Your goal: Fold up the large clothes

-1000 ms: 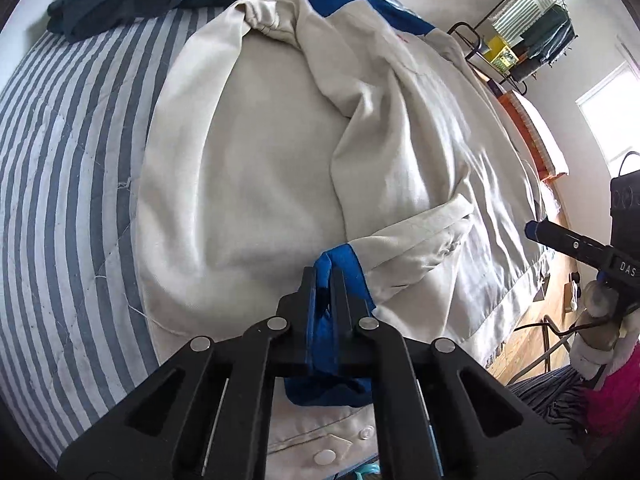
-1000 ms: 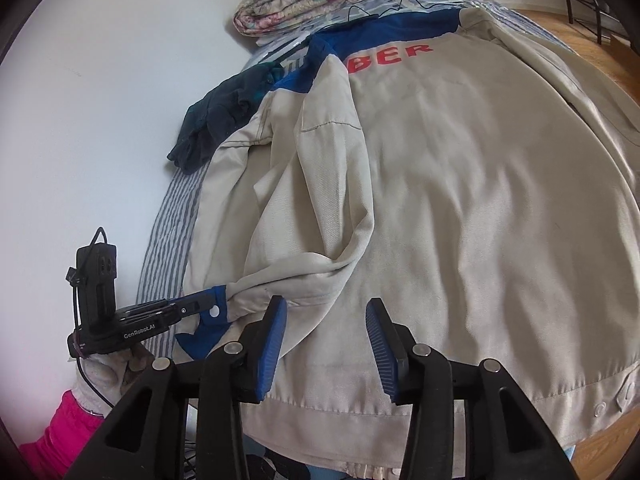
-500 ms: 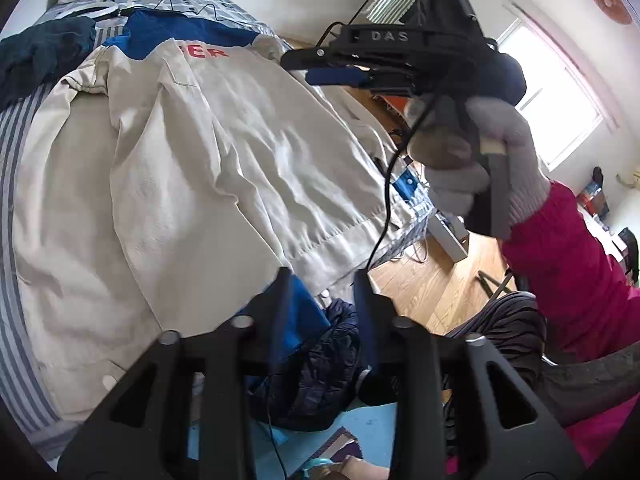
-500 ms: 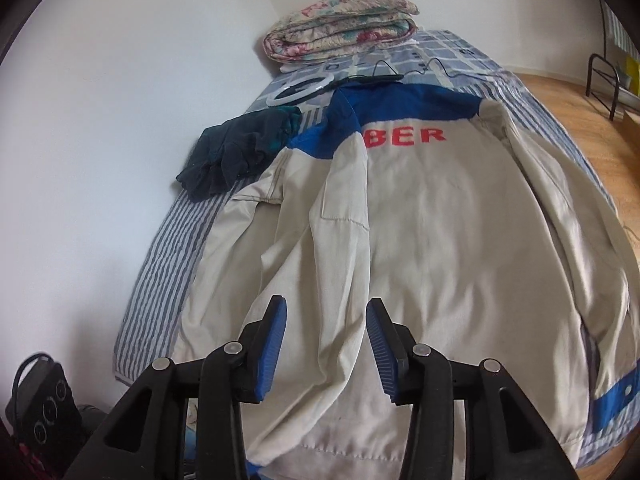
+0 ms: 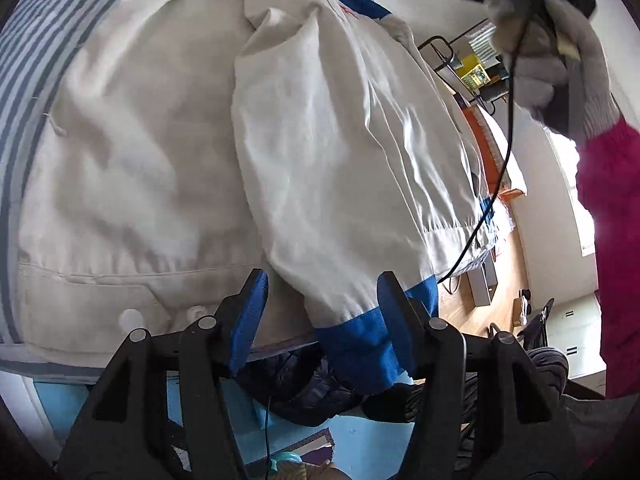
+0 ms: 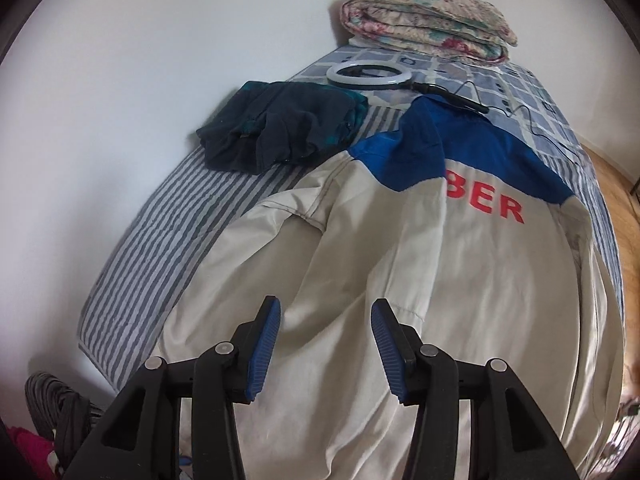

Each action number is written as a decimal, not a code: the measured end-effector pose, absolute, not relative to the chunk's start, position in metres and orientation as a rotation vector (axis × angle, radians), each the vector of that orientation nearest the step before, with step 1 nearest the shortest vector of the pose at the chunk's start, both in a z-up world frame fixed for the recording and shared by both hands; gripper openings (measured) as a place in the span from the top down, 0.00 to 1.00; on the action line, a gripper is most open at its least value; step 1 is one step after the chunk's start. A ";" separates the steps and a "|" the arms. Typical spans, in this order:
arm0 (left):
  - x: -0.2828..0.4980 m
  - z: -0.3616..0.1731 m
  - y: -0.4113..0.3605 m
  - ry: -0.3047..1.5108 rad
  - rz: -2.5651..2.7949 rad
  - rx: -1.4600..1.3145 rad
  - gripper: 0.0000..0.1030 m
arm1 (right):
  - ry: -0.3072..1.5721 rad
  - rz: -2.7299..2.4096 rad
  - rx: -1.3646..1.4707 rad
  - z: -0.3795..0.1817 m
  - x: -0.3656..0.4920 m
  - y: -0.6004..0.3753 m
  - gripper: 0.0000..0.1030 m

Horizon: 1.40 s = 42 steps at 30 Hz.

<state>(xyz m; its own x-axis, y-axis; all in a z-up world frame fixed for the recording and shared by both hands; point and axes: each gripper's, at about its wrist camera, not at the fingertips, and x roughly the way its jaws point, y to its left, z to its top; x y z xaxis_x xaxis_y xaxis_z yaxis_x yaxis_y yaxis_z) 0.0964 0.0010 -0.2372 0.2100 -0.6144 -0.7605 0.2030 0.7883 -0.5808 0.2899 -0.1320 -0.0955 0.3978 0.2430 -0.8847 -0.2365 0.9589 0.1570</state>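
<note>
A beige jacket [image 6: 440,280] with a blue yoke and red letters lies back-up on the striped bed [image 6: 160,248]. One sleeve [image 5: 340,160] is folded across its back, and that sleeve's blue cuff [image 5: 360,344] hangs past the hem. My left gripper [image 5: 322,312] sits at the hem with its jaws opening. The cuff lies loose between them, near the right finger, and is not pinched. My right gripper [image 6: 326,332] hovers over the lower back of the jacket, jaws opening with nothing between them. In the left wrist view, a gloved hand [image 5: 552,52] holds it high on the right.
A crumpled dark garment [image 6: 280,128] lies by the wall beside the jacket's shoulder. A ring light [image 6: 368,74] with its cable and a folded floral quilt [image 6: 428,20] sit at the head of the bed. Dark clothes [image 5: 312,392] lie on the floor below the bed's edge.
My left gripper carried the blue cuff across the jacket and let go of it, its jaws spreading apart. My right gripper rose and swung over the jacket's lower back, its jaws a little wider.
</note>
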 end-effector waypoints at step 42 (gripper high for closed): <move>0.064 -0.210 0.121 0.992 -0.300 -0.377 0.99 | 1.228 0.290 -0.657 -0.202 0.491 0.062 0.82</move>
<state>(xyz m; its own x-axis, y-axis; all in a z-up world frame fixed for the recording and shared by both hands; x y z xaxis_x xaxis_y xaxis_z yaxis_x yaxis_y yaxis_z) 0.0643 0.1211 -0.2100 0.5150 -0.4113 -0.7520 0.0741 0.8954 -0.4390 0.4909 0.0618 -0.2023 0.3291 -0.1378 -0.9342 -0.5416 0.7828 -0.3063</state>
